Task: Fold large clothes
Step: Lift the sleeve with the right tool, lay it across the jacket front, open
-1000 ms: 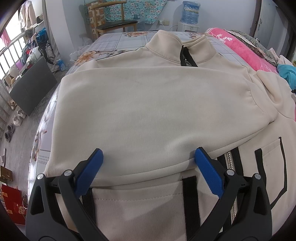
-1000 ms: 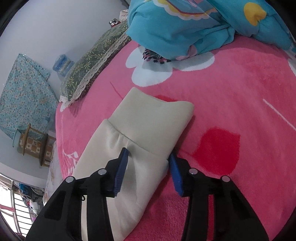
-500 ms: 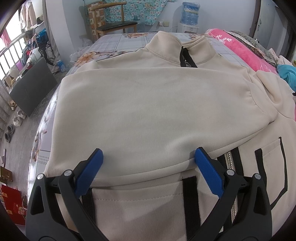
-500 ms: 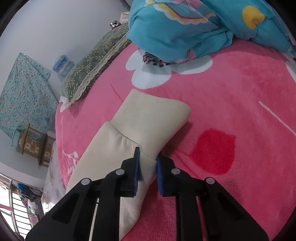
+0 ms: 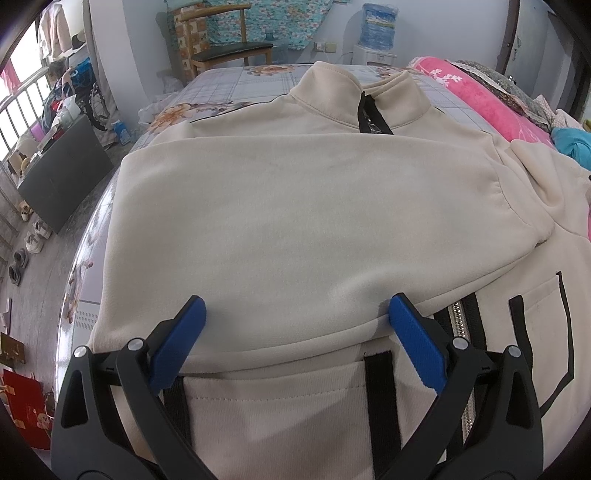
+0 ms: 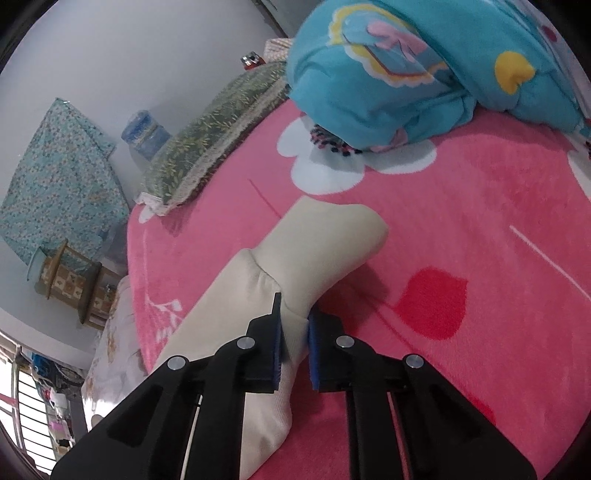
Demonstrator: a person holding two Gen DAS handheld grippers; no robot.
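A cream zip-up jacket (image 5: pixel 303 206) lies on the bed, collar at the far end, with one sleeve folded across its chest. My left gripper (image 5: pixel 295 301) hovers open just above the folded sleeve's near edge, blue fingers (image 5: pixel 177 343) wide apart and holding nothing. In the right wrist view, the jacket's other sleeve (image 6: pixel 325 240) stretches over a pink blanket (image 6: pixel 480 221). My right gripper (image 6: pixel 294 314) pinches the sleeve just behind its cuff. Its jaws are still closing, the fabric bunched between the pads.
A blue patterned quilt (image 6: pixel 424 66) is piled at the back of the pink blanket, beside a green pillow (image 6: pixel 218 125). A wooden chair (image 5: pixel 229 48) and a water dispenser (image 5: pixel 378 33) stand past the bed. Shoes (image 5: pixel 22 254) sit on the floor at left.
The right gripper's jaws closed from wide apart onto the sleeve behind the cuff, and the sleeve lifted slightly off the blanket. The left gripper stayed still and open.
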